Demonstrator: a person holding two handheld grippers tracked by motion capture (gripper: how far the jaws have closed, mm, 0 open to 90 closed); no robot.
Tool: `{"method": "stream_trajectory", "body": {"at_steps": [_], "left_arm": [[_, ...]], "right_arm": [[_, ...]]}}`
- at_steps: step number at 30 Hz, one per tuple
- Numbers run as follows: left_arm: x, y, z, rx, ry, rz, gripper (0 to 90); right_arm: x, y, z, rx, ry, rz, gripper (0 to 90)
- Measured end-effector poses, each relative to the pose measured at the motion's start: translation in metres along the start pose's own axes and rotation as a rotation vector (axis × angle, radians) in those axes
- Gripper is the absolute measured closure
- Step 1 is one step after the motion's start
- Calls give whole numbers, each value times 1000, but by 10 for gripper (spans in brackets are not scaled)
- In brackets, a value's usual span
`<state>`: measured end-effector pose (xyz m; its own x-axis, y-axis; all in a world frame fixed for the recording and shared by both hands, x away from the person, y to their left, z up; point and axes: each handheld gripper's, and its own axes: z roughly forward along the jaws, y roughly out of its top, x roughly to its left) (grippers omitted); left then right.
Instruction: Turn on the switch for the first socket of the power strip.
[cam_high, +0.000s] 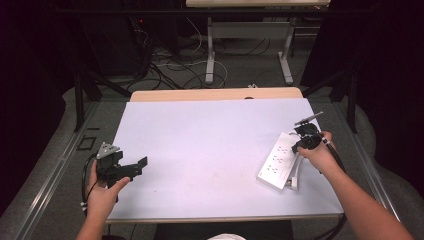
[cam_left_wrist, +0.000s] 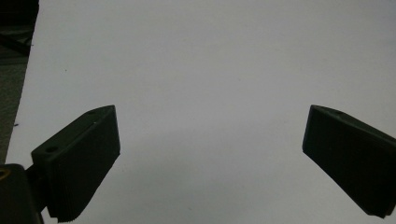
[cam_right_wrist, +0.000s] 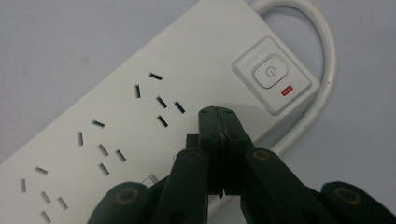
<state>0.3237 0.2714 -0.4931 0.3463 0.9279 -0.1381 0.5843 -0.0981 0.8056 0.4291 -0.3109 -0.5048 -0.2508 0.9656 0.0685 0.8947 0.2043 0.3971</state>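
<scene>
A white power strip (cam_high: 278, 160) lies at the right of the white table (cam_high: 210, 150), with its cable looped beside it. In the right gripper view the power strip (cam_right_wrist: 140, 107) shows several sockets and a power button (cam_right_wrist: 269, 74) with a small red mark. My right gripper (cam_right_wrist: 218, 112) is shut with nothing between its jaws, its tip just above the strip near the button; in the high view the right gripper (cam_high: 302, 142) hangs over the strip's far end. My left gripper (cam_high: 141, 165) is open over the table's left side; its fingers (cam_left_wrist: 84, 158) stand wide apart over bare table.
The strip's white cable (cam_right_wrist: 322, 74) curves around the button end. The table's far edge shows a wooden strip (cam_high: 215, 94). Beyond it, cables lie on the floor (cam_high: 175, 70) around another table's legs. Dark curtains flank both sides.
</scene>
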Motion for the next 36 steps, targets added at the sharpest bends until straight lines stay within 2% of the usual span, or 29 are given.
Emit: {"method": "stream_trajectory", "body": {"at_steps": [13, 14, 16, 17, 20, 23, 24, 36], "left_arm": [[0, 0, 0, 0, 0, 2, 40], [0, 0, 0, 1, 0, 2, 40], [0, 0, -1, 1, 0, 2, 40], [0, 0, -1, 1, 0, 2, 40], [1, 0, -1, -1, 2, 1, 40], [1, 0, 0, 1, 3, -1, 40], [0, 0, 0, 1, 3, 0, 40], [1, -1, 1, 3, 3, -6, 42]], "right_arm": [[0, 0, 1, 0, 3, 12, 900], [0, -1, 2, 2, -16, -5, 900], [-2, -2, 4, -47, -28, -22, 900], [-2, -2, 4, -36, -33, -1, 900], [-8, -3, 4, -58, 9, 14, 900], [-9, -4, 3, -58, 11, 22, 900], [-10, -5, 4, -74, 27, 24, 900], [-10, -6, 3, -65, 15, 27, 900]]}}
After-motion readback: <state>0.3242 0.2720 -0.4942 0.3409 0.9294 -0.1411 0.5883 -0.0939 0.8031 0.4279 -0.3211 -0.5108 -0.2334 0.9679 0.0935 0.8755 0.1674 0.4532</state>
